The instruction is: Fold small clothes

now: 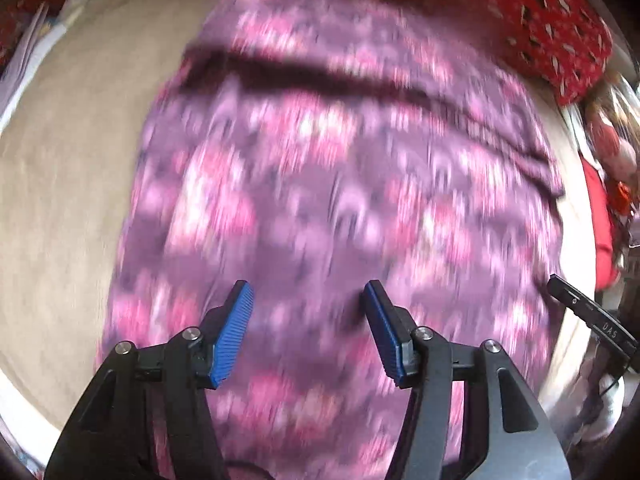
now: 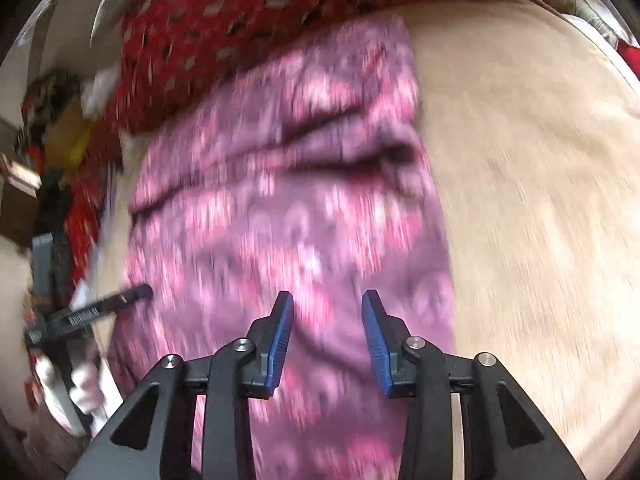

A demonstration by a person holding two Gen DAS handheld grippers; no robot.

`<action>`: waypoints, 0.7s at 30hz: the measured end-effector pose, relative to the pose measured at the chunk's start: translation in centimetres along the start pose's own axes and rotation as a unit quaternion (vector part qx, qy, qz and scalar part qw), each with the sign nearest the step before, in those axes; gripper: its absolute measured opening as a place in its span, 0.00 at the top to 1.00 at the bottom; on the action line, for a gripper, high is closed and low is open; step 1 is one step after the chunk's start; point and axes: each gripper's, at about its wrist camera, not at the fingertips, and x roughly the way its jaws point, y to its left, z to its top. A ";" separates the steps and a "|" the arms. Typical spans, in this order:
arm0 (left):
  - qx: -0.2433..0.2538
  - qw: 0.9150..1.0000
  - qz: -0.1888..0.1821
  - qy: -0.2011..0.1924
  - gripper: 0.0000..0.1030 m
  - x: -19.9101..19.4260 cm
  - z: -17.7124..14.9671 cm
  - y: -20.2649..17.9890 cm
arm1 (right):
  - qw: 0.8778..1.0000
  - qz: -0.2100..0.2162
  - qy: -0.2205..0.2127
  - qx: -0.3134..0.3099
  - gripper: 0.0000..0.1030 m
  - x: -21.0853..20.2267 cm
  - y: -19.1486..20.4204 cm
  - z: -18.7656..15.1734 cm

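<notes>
On beige bedcover (image 1: 60,200), purple floral garment (image 1: 340,200), red patterned cloth (image 1: 560,32) behind

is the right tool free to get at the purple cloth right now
Probably yes: the right tool hangs open directly above the purple cloth, nothing between its pads, and nothing covers the cloth there on the beige surface.

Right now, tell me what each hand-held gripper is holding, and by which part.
Nothing. The left hand-held gripper and right hand-held gripper both stand open above the purple floral garment, with no cloth pinched between the pads.
</notes>
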 end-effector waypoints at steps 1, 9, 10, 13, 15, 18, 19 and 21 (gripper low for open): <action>-0.001 1.000 -0.004 0.003 0.45 -0.3 -0.9 0.5 | 1.000 -0.005 0.009 -0.010 0.64 -0.3 0.2 -0.8; -0.048 0.997 -0.062 0.011 0.45 -4.5 -9.5 8.5 | 0.995 -0.045 0.048 -0.072 0.53 -3.5 0.4 -11.1; -0.064 0.996 -0.068 0.000 0.45 -5.2 -10.2 10.3 | 0.996 -0.040 0.039 -0.067 0.52 -4.3 0.0 -12.2; -0.095 0.993 -0.068 -0.011 0.45 -6.0 -12.6 14.2 | 0.998 -0.020 0.027 -0.046 0.48 -5.8 -1.5 -13.7; -0.121 0.989 -0.080 -0.007 0.45 -5.5 -13.5 16.1 | 0.999 -0.007 0.023 -0.033 0.47 -5.9 -2.2 -14.6; -0.142 0.983 -0.118 0.015 0.45 -3.6 -15.3 15.4 | 0.999 -0.009 0.029 -0.023 0.46 -5.1 -2.7 -15.5; -0.141 0.981 -0.131 0.019 0.45 -3.7 -16.1 15.7 | 0.999 -0.010 0.028 -0.024 0.45 -4.9 -2.6 -15.7; -0.126 0.980 -0.149 0.031 0.45 -2.6 -16.7 14.3 | 0.999 0.008 0.030 -0.022 0.43 -4.6 -2.5 -16.1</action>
